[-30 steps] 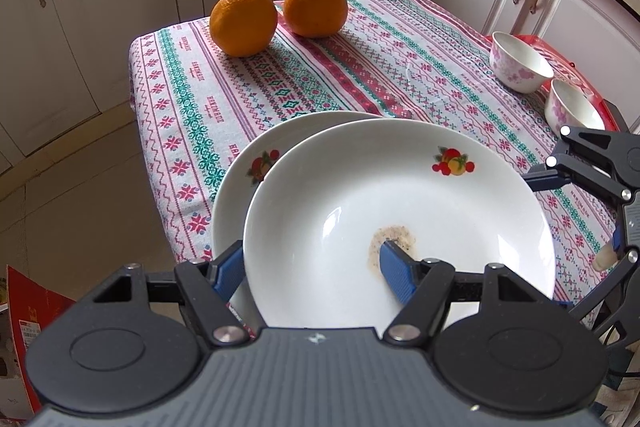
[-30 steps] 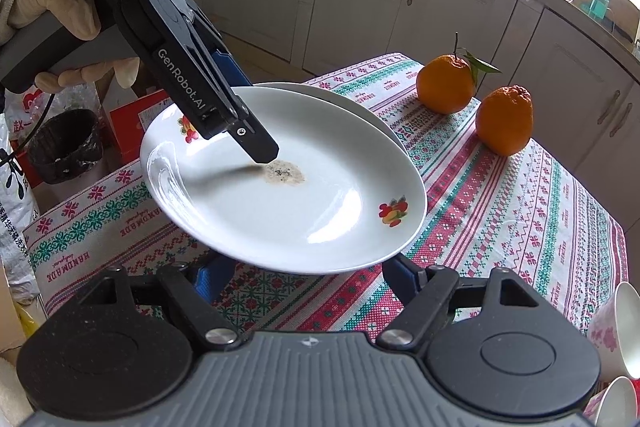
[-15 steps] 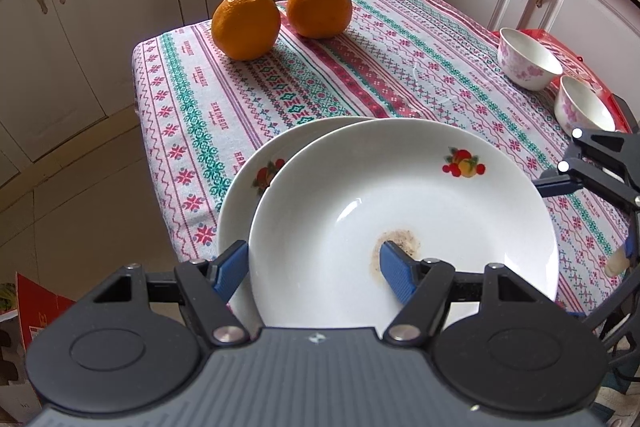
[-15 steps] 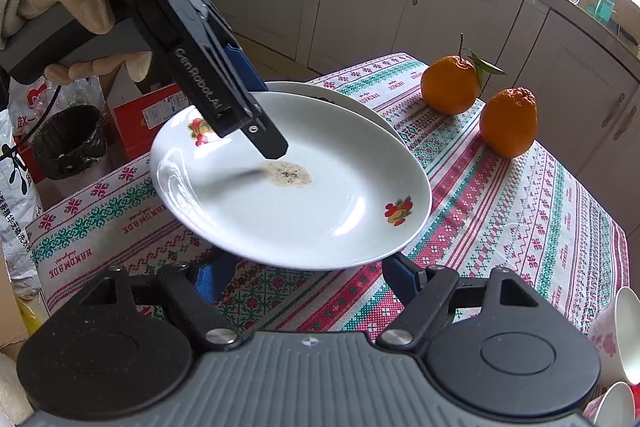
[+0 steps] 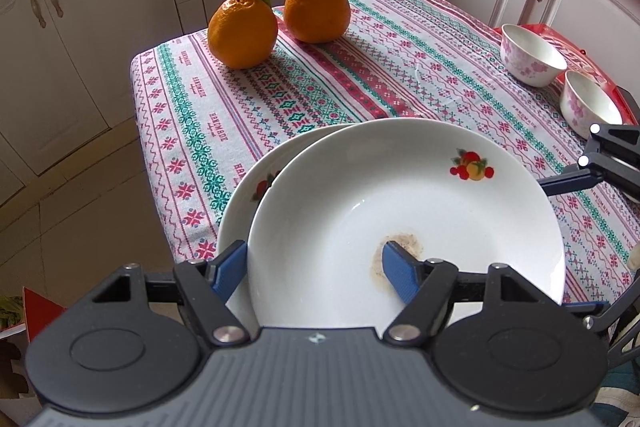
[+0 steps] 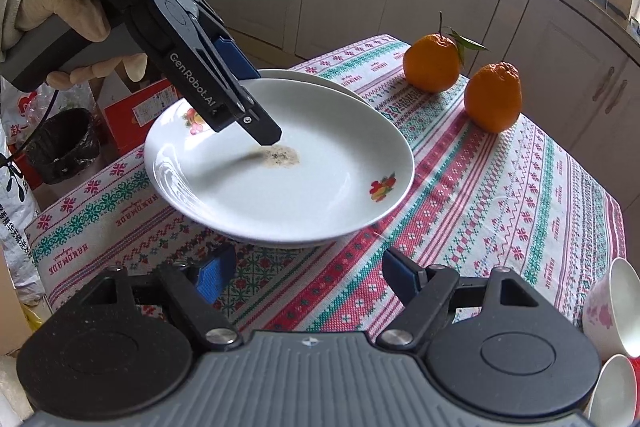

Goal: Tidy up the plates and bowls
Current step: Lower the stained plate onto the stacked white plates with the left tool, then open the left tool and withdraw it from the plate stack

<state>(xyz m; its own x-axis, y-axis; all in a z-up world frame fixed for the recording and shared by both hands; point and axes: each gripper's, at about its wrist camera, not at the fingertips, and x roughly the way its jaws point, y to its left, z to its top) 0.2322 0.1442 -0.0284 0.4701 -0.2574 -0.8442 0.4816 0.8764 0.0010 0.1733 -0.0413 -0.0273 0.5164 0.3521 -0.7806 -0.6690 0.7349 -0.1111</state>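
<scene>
Counter (image 5: 360, 75): patterned red-green cloth, cream kitchen cabinets around.
White round ceramic plate (image 5: 400, 211): tilted, partly over second plate (image 5: 256, 187).
Left tool (image 5: 316, 267): jaws just easing apart, straddling the plate's rim.
Right tool (image 6: 304, 273): spread, empty.

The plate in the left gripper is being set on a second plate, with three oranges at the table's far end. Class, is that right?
Not quite. The left wrist view shows two oranges, not three. The rest holds: the left gripper has the plate over the second plate.

Both wrist cameras look steeply down, close over the shared plate (image 5: 404, 211) (opposite sides, seemingly).
</scene>
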